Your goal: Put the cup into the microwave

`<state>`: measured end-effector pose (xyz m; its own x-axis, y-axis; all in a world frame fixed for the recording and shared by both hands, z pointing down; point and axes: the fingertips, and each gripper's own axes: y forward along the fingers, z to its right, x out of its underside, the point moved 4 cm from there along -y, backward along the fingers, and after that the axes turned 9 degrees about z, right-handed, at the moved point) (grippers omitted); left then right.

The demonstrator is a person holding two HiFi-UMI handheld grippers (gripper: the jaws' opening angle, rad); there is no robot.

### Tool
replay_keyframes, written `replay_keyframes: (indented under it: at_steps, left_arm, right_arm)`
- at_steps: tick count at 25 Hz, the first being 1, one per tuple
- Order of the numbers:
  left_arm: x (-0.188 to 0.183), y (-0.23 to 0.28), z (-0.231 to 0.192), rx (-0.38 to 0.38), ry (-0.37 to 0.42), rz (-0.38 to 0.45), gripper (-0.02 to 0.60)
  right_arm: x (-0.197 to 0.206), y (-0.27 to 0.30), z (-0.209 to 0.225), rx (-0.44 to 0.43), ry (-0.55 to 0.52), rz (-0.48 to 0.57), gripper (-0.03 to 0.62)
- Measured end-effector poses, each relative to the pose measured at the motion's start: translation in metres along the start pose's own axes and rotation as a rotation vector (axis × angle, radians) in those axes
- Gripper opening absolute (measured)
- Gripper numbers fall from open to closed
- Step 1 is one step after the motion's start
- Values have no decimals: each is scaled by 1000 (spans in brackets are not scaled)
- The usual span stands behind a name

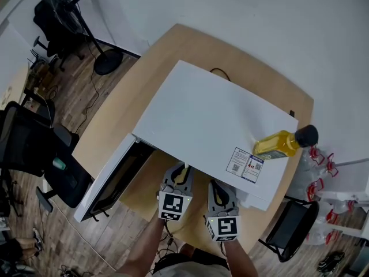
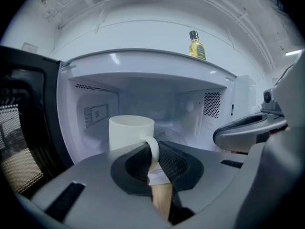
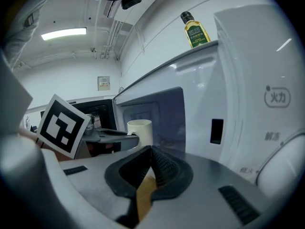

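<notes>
A white cup (image 2: 131, 133) hangs upright in front of the open cavity (image 2: 157, 104) of the white microwave (image 1: 202, 120). My left gripper (image 2: 153, 150) is shut on the cup's handle, the pads pressing on it from both sides. In the right gripper view the cup (image 3: 139, 130) shows at the mouth of the cavity, with the left gripper's marker cube (image 3: 62, 125) beside it. My right gripper (image 3: 151, 151) is shut with nothing in it, in front of the microwave's control panel (image 3: 267, 118). In the head view both grippers, left (image 1: 180, 171) and right (image 1: 216, 184), sit at the microwave's front edge.
The microwave door (image 1: 109, 178) swings open to the left, dark inside (image 2: 24, 128). A yellow oil bottle (image 1: 282, 143) stands on top of the microwave, near its right front corner. The microwave sits on a light wooden table (image 1: 115, 114). Black chairs (image 1: 34, 149) stand around it.
</notes>
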<state>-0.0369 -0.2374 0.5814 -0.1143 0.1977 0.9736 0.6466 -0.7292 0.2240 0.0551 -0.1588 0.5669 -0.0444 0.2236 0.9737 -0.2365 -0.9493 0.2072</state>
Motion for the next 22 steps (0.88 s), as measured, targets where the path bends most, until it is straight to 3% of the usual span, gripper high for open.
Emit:
replay_keyframes:
  at_steps: [15, 20, 22]
  left_arm:
    - [-2, 21, -13, -13, -33, 6, 61]
    - [1, 20, -12, -31, 2, -19, 68]
    - [2, 19, -10, -24, -16, -21, 114]
  right_arm:
    - [6, 7, 2, -6, 13, -11, 17]
    - [7, 7, 1, -12, 11, -10, 17]
    - [5, 7, 0, -17, 8, -6, 17]
